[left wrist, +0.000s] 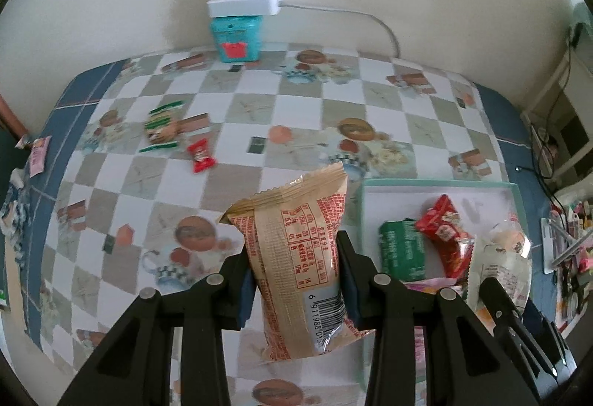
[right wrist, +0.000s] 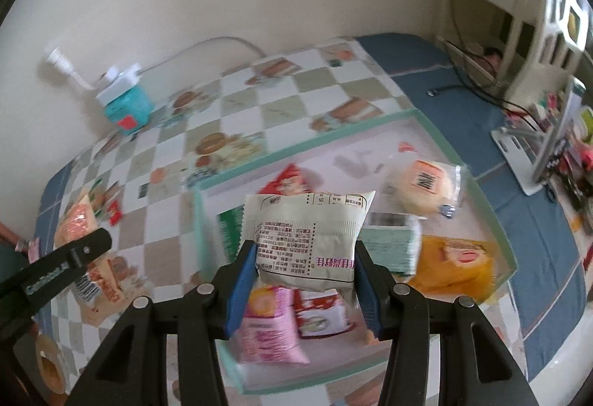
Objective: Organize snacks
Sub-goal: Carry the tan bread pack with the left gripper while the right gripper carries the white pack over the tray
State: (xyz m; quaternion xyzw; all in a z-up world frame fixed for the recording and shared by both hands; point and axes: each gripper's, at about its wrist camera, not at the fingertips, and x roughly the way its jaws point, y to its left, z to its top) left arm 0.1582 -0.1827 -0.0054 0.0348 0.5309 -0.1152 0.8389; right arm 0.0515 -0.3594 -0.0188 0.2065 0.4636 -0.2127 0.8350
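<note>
My left gripper [left wrist: 294, 280] is clamped on a tall beige snack packet with red print and a barcode [left wrist: 296, 257], held upright above the counter covered in a checkered cartoon-print cloth [left wrist: 259, 116]; the pads press both its sides. Ahead and to its left lie a green-and-brown wrapped biscuit pack [left wrist: 163, 126] and a small red candy wrapper [left wrist: 200, 155] on the cloth. To its right sits the shallow white tray with a mint-green rim [left wrist: 437, 183], already holding a green packet [left wrist: 402, 250] and a red foil packet [left wrist: 443, 231]. My right gripper [right wrist: 305, 272] grips a pale cream pillow pack with red and black print [right wrist: 307, 239], suspended over that tray [right wrist: 493, 205]; just beyond it rest a round bun in clear wrap [right wrist: 422, 187] and, to the right, an orange packet [right wrist: 456, 265], with a pink packet [right wrist: 268, 328] directly below. A teal box topped by a white power adapter [left wrist: 241, 24] stands far ahead against the wall.
</note>
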